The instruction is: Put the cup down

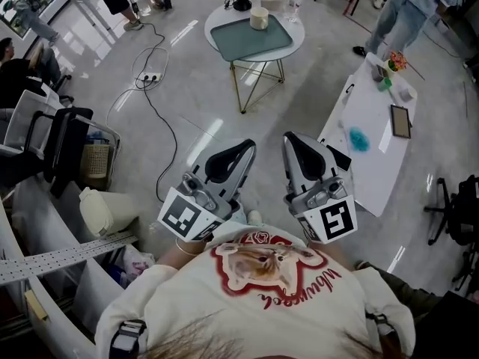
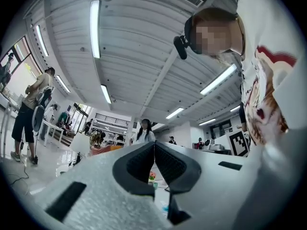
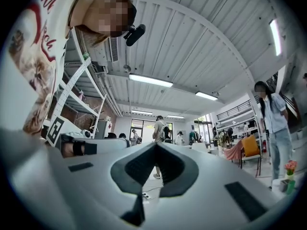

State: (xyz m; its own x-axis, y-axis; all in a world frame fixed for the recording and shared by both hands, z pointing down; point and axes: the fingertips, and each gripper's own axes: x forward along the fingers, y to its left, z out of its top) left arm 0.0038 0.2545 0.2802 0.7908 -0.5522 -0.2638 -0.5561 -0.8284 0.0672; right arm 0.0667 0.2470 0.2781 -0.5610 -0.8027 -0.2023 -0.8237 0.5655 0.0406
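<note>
The left gripper (image 2: 154,145) has its two jaws pressed together at the tips, and nothing is between them. The right gripper (image 3: 156,145) is the same: jaws pressed tight, holding nothing. The person keeps both close to the chest, side by side, the left gripper (image 1: 245,148) and the right gripper (image 1: 289,140) tipped up and away from the body. Each one has a cube with black-and-white squares near the person's cream shirt (image 1: 254,290).

The cup (image 1: 259,18) is not in either gripper – it stands upright on a blue-green tray (image 1: 247,40), well apart from them, across the grey floor (image 1: 187,103). The tray lies on a small round table (image 1: 293,47) with gold legs. A clear bottle (image 1: 293,2) stands on that table too, near the cup.

To the right is a long white table (image 1: 370,163) – on it lie a blue fluffy thing (image 1: 359,139) and a dark tablet (image 1: 400,121).
</note>
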